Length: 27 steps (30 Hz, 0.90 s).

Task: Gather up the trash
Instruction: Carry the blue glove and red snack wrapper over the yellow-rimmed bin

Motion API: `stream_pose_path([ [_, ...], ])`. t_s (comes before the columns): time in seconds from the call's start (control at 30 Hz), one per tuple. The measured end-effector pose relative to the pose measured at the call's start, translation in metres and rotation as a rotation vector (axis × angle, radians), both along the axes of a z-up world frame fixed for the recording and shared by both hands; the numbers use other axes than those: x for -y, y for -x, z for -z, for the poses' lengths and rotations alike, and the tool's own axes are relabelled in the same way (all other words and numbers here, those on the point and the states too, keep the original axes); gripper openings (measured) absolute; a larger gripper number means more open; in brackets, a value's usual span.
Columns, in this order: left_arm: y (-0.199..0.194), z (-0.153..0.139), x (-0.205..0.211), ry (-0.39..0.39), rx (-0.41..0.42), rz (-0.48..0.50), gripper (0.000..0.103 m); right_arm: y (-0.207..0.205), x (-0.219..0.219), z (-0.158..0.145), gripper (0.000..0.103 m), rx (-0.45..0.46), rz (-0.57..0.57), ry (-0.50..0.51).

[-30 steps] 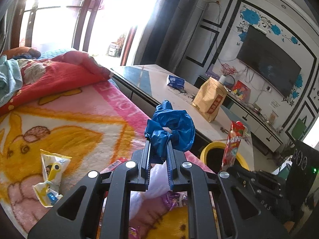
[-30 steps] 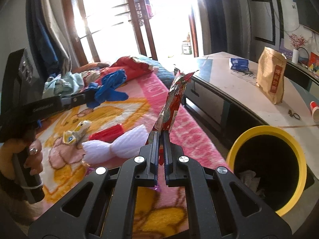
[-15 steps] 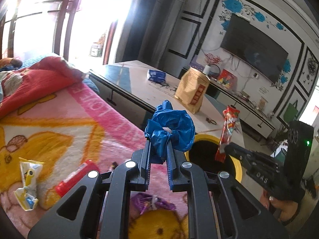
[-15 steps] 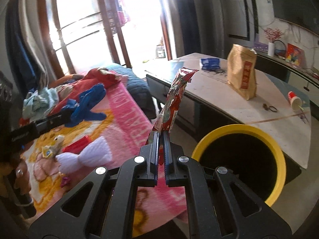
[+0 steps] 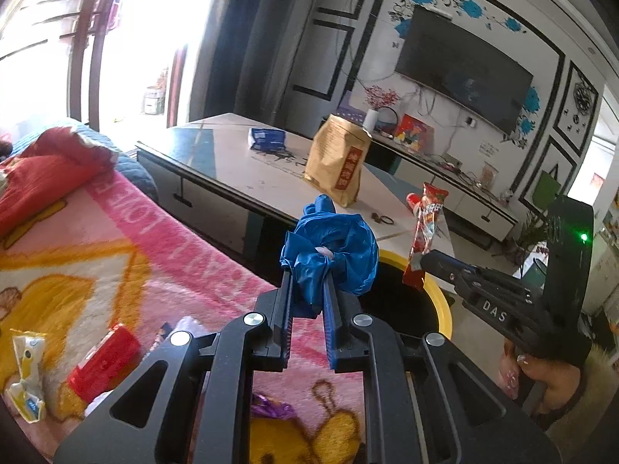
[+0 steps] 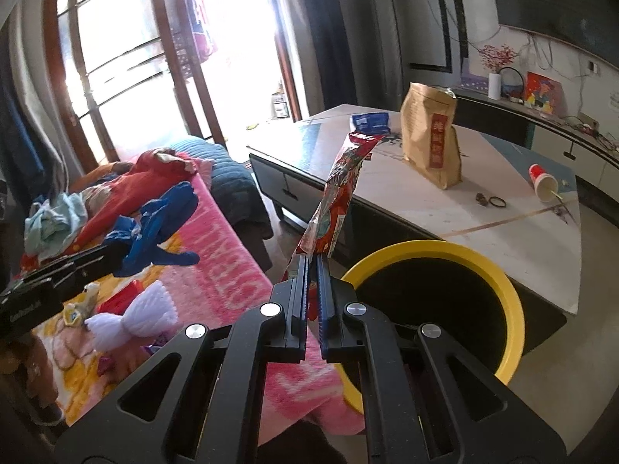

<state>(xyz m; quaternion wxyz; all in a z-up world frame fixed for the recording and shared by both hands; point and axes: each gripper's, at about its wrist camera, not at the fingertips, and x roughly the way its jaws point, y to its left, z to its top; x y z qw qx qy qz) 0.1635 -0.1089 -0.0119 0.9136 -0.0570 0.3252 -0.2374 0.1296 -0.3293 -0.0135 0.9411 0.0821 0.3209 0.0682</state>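
Trash in both grippers: left gripper (image 5: 308, 305) fingers (image 5: 284, 309) closed on a crumpled blue plastic bag (image 5: 332, 251), wad bulging above the tips; right gripper (image 6: 312, 290) fingers (image 6: 300, 294) pinched nearly flat on the bottom end of a red snack wrapper (image 6: 340, 193), which stands up tilted to the right. In the left wrist view the right gripper (image 5: 427, 261) holds that wrapper (image 5: 427, 228) over the far rim of the yellow-rimmed bin (image 5: 445, 309); the blue bag sits in line with the bin's near left edge, over the bed edge. In the right wrist view the bin (image 6: 506, 301) is just right of the fingertips, black inside, tucked between the bed and the low surface (image 6: 483, 228). On that surface: tan paper bag (image 6: 431, 135) upright, blue packet (image 6: 369, 121) behind it, red cup (image 6: 543, 185) lying on its side, small hair ties (image 6: 491, 201). Left on the pink cartoon blanket (image 6: 224, 259): red packet (image 5: 102, 363), yellow-white wrapper (image 5: 25, 371), purple foil scrap (image 5: 271, 411) just below the left fingers, white foam netting (image 6: 131, 317). Red quilt (image 5: 42, 174) bunched at the far end of the bed. TV (image 5: 460, 69) on the wall beyond.
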Motion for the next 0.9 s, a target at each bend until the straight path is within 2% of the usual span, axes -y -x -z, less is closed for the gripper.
stream_pose_path([
  [0.57,-0.003,0.012,0.056,-0.053,-0.006,0.114,0.013,-0.005,0.061,0.003,0.002,-0.028,0.151,-0.022],
  [0.9,-0.009,0.027,0.083,-0.076,-0.031,0.164,0.013,-0.009,0.083,0.013,0.002,-0.064,0.191,-0.027],
])
